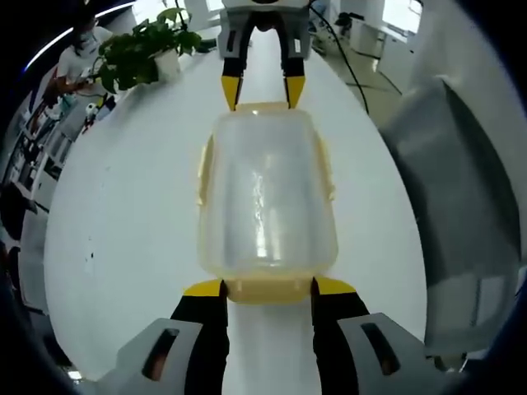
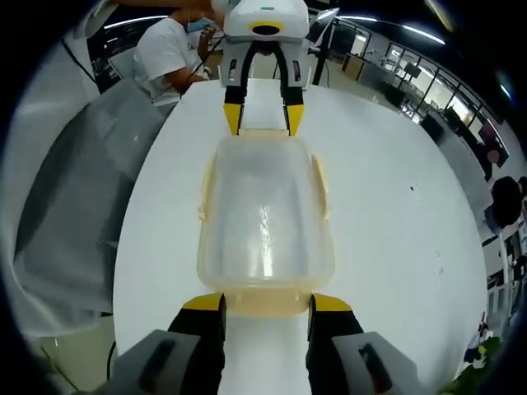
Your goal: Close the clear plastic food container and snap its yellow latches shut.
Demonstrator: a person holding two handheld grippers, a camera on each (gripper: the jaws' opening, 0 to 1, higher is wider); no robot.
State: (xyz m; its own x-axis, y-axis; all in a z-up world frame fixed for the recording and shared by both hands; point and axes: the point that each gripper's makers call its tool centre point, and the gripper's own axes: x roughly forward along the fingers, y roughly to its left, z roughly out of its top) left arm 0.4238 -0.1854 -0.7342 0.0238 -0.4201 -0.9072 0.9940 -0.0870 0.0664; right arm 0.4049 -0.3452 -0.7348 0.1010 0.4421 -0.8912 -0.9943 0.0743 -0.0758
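The white table (image 1: pixel 123 230) spreads widest under my hands, and a grey chair (image 1: pixel 461 239) stands against its edge, seen too in the right gripper view (image 2: pixel 74 206). Far down the table a potted plant (image 1: pixel 144 49) sits near the rim, and a person in a white shirt (image 2: pixel 169 49) stands at the end of the table.

In the middle of the table lies the clear container (image 1: pixel 268 202), lid on, its long axis running straight between my two tongs. From the right gripper view it is the same box (image 2: pixel 263 218), seen from the other end. Yellow latches (image 1: pixel 204 169) run along its long sides and lie close against the walls; whether they are snapped home I cannot tell.

My left tongs (image 1: pixel 268 286) stand spread at the near short end, a yellow tip at each corner, with the end latch (image 1: pixel 268 290) between them; the tips seem to touch the box, not squeezing anything. My right tongs (image 2: pixel 265 301) are spread the same way at the opposite short end, around that end's latch (image 2: pixel 265 303). In each view the other tongs show across the box, tips at the far edge.
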